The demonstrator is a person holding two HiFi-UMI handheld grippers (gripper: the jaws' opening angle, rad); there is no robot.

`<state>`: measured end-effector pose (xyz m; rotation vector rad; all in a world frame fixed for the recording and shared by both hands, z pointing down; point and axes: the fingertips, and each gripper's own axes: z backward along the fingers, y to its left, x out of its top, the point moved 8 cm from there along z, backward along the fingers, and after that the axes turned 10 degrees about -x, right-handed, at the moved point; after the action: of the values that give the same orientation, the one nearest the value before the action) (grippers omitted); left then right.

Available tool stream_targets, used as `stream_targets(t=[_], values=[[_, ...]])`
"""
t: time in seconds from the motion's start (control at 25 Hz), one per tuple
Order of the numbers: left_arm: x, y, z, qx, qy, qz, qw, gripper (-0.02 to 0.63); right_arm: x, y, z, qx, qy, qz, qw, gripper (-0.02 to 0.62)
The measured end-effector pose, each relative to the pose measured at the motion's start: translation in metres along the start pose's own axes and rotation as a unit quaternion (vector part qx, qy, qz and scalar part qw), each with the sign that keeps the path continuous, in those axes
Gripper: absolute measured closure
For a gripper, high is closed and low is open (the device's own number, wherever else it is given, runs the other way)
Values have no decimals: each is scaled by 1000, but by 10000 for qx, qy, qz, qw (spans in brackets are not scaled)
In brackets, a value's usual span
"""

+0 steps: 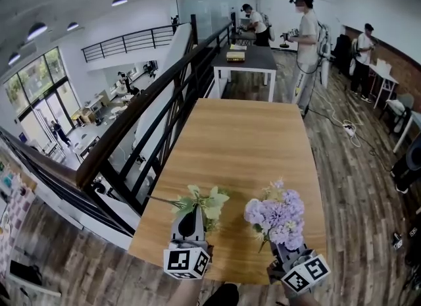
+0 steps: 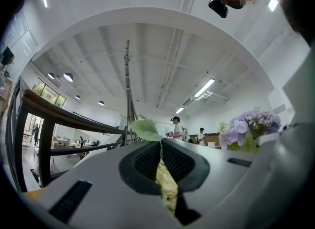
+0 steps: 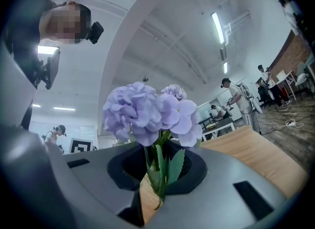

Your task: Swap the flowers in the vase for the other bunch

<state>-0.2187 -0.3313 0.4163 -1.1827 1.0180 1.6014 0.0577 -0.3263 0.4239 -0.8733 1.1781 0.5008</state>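
Both bunches are off the table (image 1: pixel 250 133) and in hand. The left gripper (image 1: pixel 193 214) is clamped shut on the stems of the green bunch (image 1: pixel 202 203), and the right gripper (image 1: pixel 284 251) is pinched narrowly on the stems of the purple bunch (image 1: pixel 277 214). Both are held over the table's near edge, the green toward its near left corner. No vase shows in any view, so which bunch came out of it is unclear; placing the new bunch seems to remain. Each bunch's long axis runs along its jaws, heads aimed toward the far edge and tipped slightly up.
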Motion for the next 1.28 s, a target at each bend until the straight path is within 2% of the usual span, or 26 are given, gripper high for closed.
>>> stream_targets(t=[0.6, 1.28], values=[[-16, 13, -26, -127, 205, 95, 9997, 594, 38, -11, -86, 240, -475, 175, 9984, 525], [-36, 33, -65, -106, 330, 107, 9993, 594, 53, -25, -134, 118, -850, 420, 9954, 525]])
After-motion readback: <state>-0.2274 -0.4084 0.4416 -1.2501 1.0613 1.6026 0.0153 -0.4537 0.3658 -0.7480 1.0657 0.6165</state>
